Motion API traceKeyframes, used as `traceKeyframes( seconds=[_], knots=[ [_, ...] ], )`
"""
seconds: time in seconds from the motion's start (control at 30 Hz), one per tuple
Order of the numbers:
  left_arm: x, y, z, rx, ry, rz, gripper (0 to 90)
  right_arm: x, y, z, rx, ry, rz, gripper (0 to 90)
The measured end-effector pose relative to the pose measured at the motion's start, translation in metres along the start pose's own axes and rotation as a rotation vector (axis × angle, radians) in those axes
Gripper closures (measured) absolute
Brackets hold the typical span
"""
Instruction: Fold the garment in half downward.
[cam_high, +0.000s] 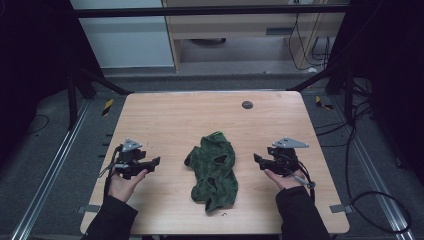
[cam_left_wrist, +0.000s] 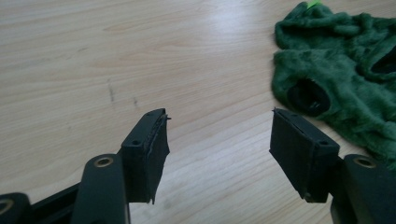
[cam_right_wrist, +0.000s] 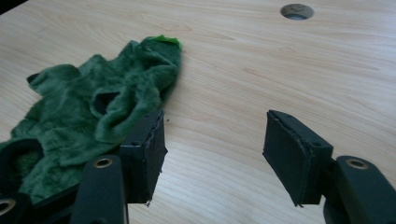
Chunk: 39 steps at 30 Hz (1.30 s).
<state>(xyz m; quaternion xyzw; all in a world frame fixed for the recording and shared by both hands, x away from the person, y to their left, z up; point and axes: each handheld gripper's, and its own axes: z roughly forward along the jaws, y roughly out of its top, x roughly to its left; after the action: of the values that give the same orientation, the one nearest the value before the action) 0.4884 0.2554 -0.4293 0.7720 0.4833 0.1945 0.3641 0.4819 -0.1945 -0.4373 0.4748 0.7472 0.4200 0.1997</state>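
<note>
A pale wooden table (cam_high: 170, 115) with rounded corners carries the whole scene, seen from above. Near the middle of its surface, a little closer to the near edge than the far one, lies a crumpled dark green fleece garment (cam_high: 214, 170), small and fuzzy, with several dark openings that look like sleeve or leg holes. A round grey cable hole (cam_high: 247, 105) sits near the far edge, well apart from the cloth.

A person's two hands come in over the near edge, each with a black two-jaw gripper. The left gripper (cam_high: 152, 162) hovers near the left edge, pointing inward at the garment but apart from it. The right gripper (cam_high: 258, 159) mirrors it toward the right edge. Both have their jaws spread wide with nothing between them (bare wood shows in each gap in the gripper views).

In the left gripper view, the garment (cam_left_wrist: 343, 74) lies ahead and to the right, one round opening facing the jaws. In the right gripper view, it (cam_right_wrist: 93, 112) lies ahead to the left, just beside one jaw.

The step in hand appears to be the approach before a first grasp. It would likely go best if each gripper came in low, pinching a single hem edge rather than a bunched fold, on opposite sides so the cloth can be spread.
</note>
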Motion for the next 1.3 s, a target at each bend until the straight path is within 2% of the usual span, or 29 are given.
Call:
traceKeyframes(
  seconds=[0.17,0.3,0.4,0.47,0.57,0.67,0.8,0.9,1.07,1.2,1.3],
  knots=[
    [-0.008,0.014,0.007,-0.006,-0.017,0.009,39.3,0.007,0.012,0.008,0.001,0.031,-0.002,40.5],
    [-0.016,0.027,0.015,-0.003,-0.035,0.032,41.7,0.010,0.019,0.015,0.007,0.038,-0.008,41.9],
    [-0.023,0.034,0.022,-0.005,-0.051,0.035,43.5,0.012,0.024,0.022,0.006,0.056,0.003,42.3],
    [-0.027,0.039,0.028,-0.003,-0.059,0.038,44.7,0.014,0.030,0.029,0.007,0.058,0.006,43.1],
    [-0.034,0.049,0.038,0.009,-0.061,0.066,46.1,0.017,0.037,0.037,0.007,0.060,0.003,44.0],
    [-0.037,0.055,0.044,0.011,-0.068,0.071,46.7,0.019,0.041,0.042,0.012,0.061,0.003,44.6],
    [-0.039,0.058,0.057,0.032,-0.075,0.074,48.1,0.023,0.045,0.055,0.018,0.070,0.000,45.5],
    [-0.042,0.060,0.068,0.057,-0.080,0.086,49.4,0.026,0.044,0.068,0.042,0.074,0.009,46.2],
    [-0.048,0.064,0.087,0.078,-0.097,0.090,49.8,0.026,0.041,0.080,0.065,0.068,0.012,46.7],
    [-0.053,0.062,0.099,0.104,-0.094,0.116,50.4,0.027,0.039,0.089,0.073,0.070,0.020,48.0],
    [-0.054,0.060,0.106,0.119,-0.102,0.112,51.5,0.027,0.037,0.097,0.086,0.071,0.025,48.9]
  ],
)
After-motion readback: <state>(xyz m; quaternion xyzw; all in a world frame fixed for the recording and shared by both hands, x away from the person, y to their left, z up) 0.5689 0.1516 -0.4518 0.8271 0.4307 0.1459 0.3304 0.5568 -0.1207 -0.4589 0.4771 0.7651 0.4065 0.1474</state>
